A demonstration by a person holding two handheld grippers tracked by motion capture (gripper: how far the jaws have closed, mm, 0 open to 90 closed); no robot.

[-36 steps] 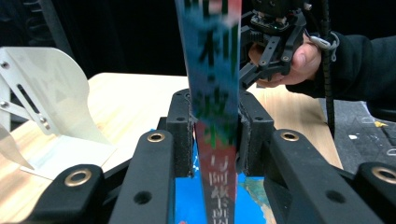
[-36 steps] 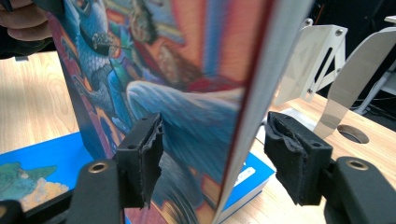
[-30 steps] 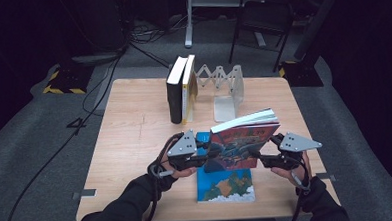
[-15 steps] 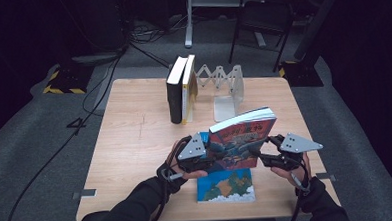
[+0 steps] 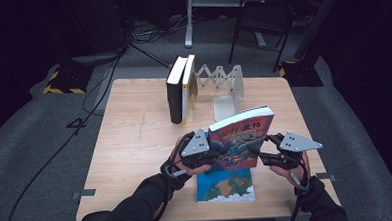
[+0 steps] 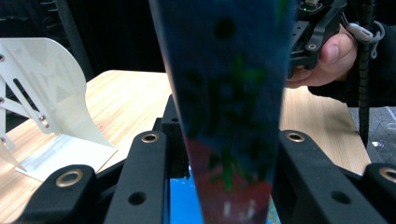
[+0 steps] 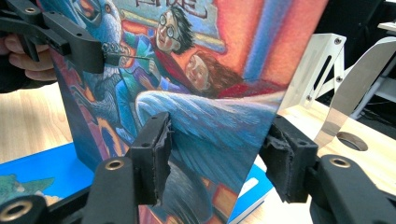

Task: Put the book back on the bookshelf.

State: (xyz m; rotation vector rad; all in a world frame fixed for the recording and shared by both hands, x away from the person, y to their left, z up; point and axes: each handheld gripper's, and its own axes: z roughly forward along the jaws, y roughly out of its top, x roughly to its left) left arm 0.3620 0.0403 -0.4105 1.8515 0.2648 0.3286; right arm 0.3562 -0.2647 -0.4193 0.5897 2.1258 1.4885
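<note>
Here's the picture book (image 5: 241, 137), up on edge near the front of the table (image 5: 135, 143), cover facing the person and caught between both tools. The left gripper (image 5: 218, 154) has the book's nine o'clock edge, and its jaws have just been closing a touch, pinching the book between them. The right gripper (image 5: 256, 152) comes in at three o'clock. Its jaws have just been narrowing too, the book sits between the pads, and they look to be pressing on it.

I'd call this the carry step: the book is raised, and it's probably bound for the white rack (image 5: 223, 84) at twelve o'clock, where two standing books (image 5: 180, 91) already lean at its eleven o'clock end. The next move calls for a steady two-handed lift, keeping the book upright, clearing the blue book (image 5: 226, 185) lying flat at six o'clock, then aiming for an open slot.

Now the hard parts. The grippers cover the held book's bottom edge, so I can't tell whether it rests on the blue book or hangs free. In the left gripper view the book is a close blur. In the right gripper view, the far pad's contact sits right at the cover's edge and is tough to judge.
</note>
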